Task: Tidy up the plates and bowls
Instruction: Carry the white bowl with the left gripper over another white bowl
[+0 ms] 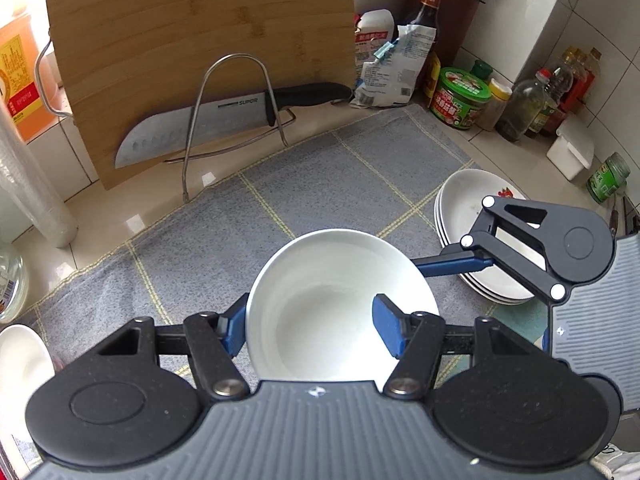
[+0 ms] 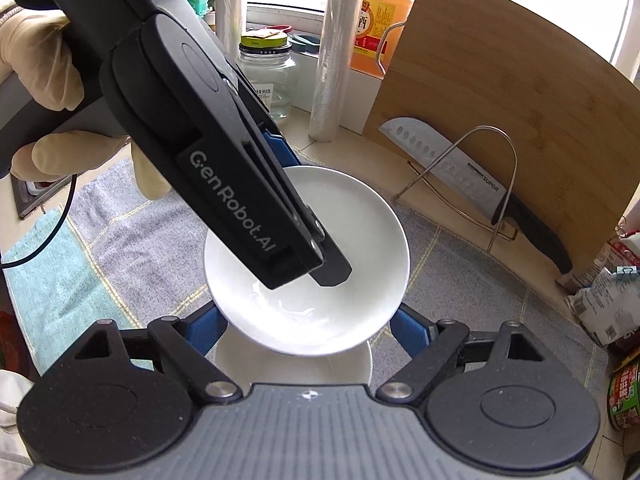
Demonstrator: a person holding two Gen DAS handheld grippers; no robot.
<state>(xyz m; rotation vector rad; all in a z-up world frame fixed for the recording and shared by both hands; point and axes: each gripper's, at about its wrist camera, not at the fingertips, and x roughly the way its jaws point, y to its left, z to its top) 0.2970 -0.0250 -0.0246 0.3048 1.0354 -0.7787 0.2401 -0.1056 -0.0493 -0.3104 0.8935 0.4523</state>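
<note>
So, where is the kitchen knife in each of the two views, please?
Left wrist view: the kitchen knife lies upper left of centre, in the wire rack, against the wooden cutting board.
Right wrist view: the knife is at right, handle pointing lower right.
Shared landmark: the white bowl, held at bottom centre in both views.

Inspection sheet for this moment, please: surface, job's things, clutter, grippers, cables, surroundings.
Surface: checked grey dish mat on a tiled counter.
Job's things: white bowl; stacked white plates to its right.
Clutter: knife in a wire rack, bamboo cutting board, sauce bottles, jars.
Grippers: left gripper shut on the bowl's wall; right gripper open, straddling a white dish under the bowl.
Cables: thin black cable.
Surroundings: tiled wall.
</note>
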